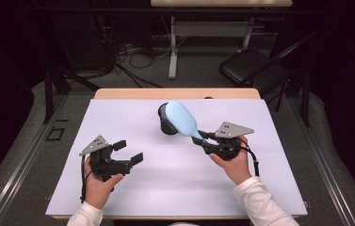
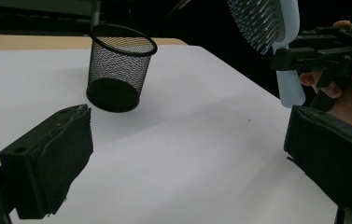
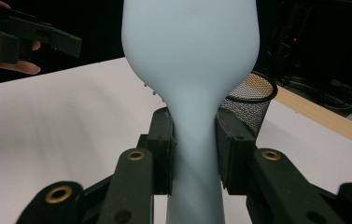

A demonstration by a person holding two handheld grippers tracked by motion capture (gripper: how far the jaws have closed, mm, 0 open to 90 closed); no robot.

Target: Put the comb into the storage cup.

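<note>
A pale blue hairbrush (image 1: 181, 118) is held by its handle in my right gripper (image 1: 202, 137), above the white table. The jaws clamp the handle from both sides, which the right gripper view shows close up on the hairbrush (image 3: 194, 93), with the gripper (image 3: 195, 149) shut on it. Its bristles face down in the left gripper view, hairbrush (image 2: 269, 23). A black mesh cup (image 1: 165, 123) stands upright behind the brush head; it also appears as the mesh cup (image 2: 117, 65) and the mesh cup (image 3: 250, 105). My left gripper (image 1: 129, 151) hovers at the left, open with nothing between its fingers; left gripper (image 2: 187, 154).
The white sheet (image 1: 118, 188) covers a wooden table (image 1: 133, 93). Beyond the far edge are a folding chair (image 1: 250, 66), table legs and cables on the floor.
</note>
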